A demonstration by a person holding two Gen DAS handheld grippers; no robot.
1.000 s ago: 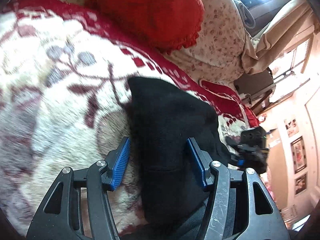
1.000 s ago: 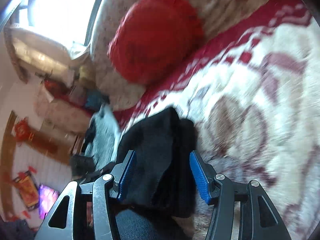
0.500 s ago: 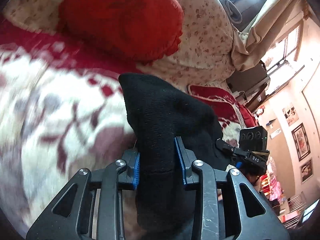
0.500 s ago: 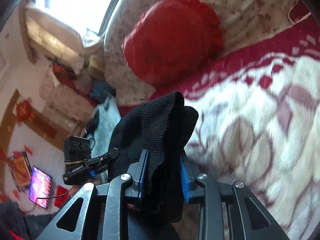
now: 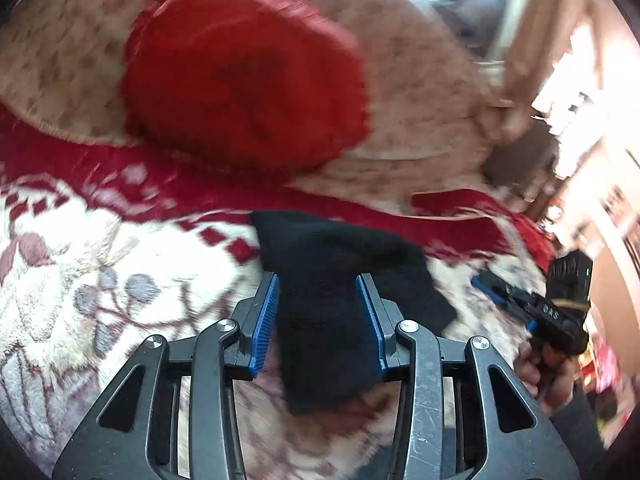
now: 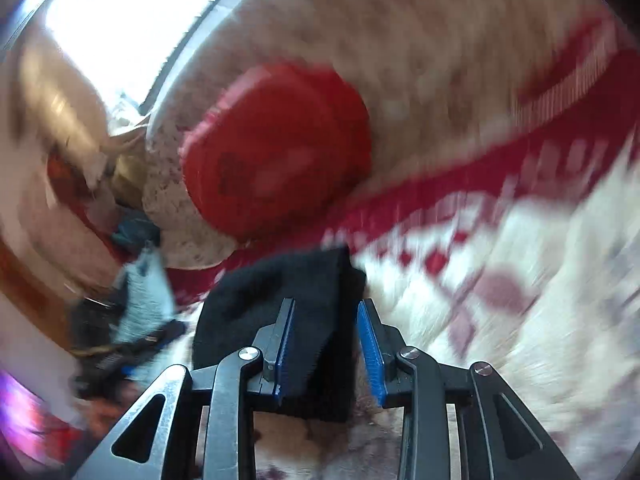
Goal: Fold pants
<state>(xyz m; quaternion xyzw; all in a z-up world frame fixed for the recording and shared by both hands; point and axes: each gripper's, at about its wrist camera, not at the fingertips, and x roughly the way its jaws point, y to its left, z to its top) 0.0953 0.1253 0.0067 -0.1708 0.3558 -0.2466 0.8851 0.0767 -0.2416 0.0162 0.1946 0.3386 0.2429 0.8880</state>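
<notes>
Both hands are up over the blanket and the jaws of both are opening. The left gripper has the black pants bunched between its blue pads, seemingly just brushing them. Same for the right gripper, a gap showing beside its right pad. My worry: that corner slides out before the fold lands ahead, toward the red cushion, and the cloth drops in a crooked heap
</notes>
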